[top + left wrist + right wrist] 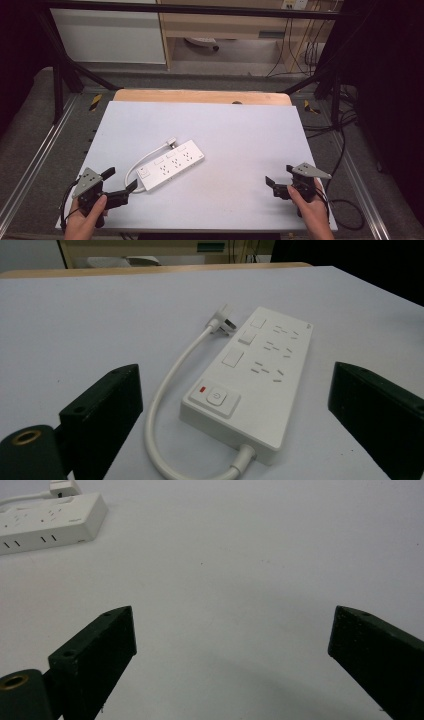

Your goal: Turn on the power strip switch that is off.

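Both claws, left claw [121, 184] and right claw [276, 186], gape wide and empty near the power strip [170, 165].

White table [240, 135] surface on a wooden board [200, 96]; black frame bars [190, 9] above; beyond, a wooden cabinet [225, 25], trailing cables [295, 50], grey floor [30, 125].

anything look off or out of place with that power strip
Nothing looks damaged. The white plastic power strip lies diagonally on the white table, its short white cable looping round so the plug rests beside it, unplugged.
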Demonstrator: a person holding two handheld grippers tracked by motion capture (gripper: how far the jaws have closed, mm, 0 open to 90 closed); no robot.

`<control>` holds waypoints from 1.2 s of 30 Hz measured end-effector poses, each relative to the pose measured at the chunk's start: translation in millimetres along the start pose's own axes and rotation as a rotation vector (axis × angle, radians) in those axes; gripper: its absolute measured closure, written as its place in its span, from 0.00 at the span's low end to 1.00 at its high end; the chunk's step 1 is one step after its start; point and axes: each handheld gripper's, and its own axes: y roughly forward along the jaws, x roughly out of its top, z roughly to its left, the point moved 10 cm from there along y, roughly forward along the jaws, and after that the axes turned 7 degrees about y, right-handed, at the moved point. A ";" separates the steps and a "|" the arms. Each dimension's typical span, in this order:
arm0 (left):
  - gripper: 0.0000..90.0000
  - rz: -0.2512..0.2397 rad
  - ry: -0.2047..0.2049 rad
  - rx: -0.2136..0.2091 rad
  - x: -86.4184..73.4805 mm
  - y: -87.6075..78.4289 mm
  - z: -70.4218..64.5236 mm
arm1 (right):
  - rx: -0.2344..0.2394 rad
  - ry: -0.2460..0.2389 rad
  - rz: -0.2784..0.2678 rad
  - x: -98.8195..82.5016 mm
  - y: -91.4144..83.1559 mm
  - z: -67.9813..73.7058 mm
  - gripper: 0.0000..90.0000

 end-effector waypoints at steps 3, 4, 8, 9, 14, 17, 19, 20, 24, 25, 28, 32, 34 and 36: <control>0.08 -0.024 -0.031 -0.021 4.9 -2.0 -2.2 | -0.001 0.007 -0.005 0.8 -0.7 0.4 0.06; 0.08 -0.033 -0.029 -0.024 6.9 -2.5 -2.4 | -0.001 0.006 -0.007 1.0 -1.0 0.6 0.06; 0.08 -0.039 -0.014 -0.027 9.2 -2.8 -4.8 | -0.002 0.007 -0.015 2.5 -1.0 1.8 0.05; 0.08 -0.038 -0.013 -0.030 9.4 -2.6 -5.7 | -0.002 0.007 -0.015 2.5 -1.0 1.8 0.05; 0.07 -0.020 0.014 -0.021 8.3 -0.3 -6.5 | -0.002 0.009 -0.027 5.3 -2.0 2.5 0.05; 0.07 -0.022 0.010 -0.021 9.0 0.1 -6.5 | 0.001 0.017 -0.038 7.2 -3.3 2.8 0.06; 0.07 -0.023 0.011 -0.022 9.7 0.4 -7.1 | 0.004 0.020 -0.041 8.0 -4.1 3.2 0.06; 0.07 -0.023 0.011 -0.022 9.9 0.7 -7.5 | 0.007 0.021 -0.040 7.9 -4.0 3.7 0.06; 0.07 -0.025 0.009 -0.020 11.9 4.1 -7.9 | 0.017 0.021 -0.044 9.1 -3.9 5.5 0.06; 0.07 -0.025 0.009 -0.020 11.9 4.1 -7.9 | 0.018 0.020 -0.046 9.4 -3.9 5.7 0.06; 0.07 -0.033 0.003 -0.016 14.7 6.0 -8.0 | 0.020 0.019 -0.046 9.6 -4.2 5.9 0.06; 0.07 -0.042 0.005 -0.013 18.0 7.6 -8.5 | 0.022 0.016 -0.045 9.7 -6.2 7.0 0.06; 0.07 -0.041 0.003 -0.012 18.5 8.7 -8.8 | 0.021 0.024 -0.057 11.4 -7.2 7.4 0.06; 0.07 -0.042 0.003 -0.010 20.2 10.6 -9.4 | 0.023 0.021 -0.059 12.0 -6.8 8.2 0.05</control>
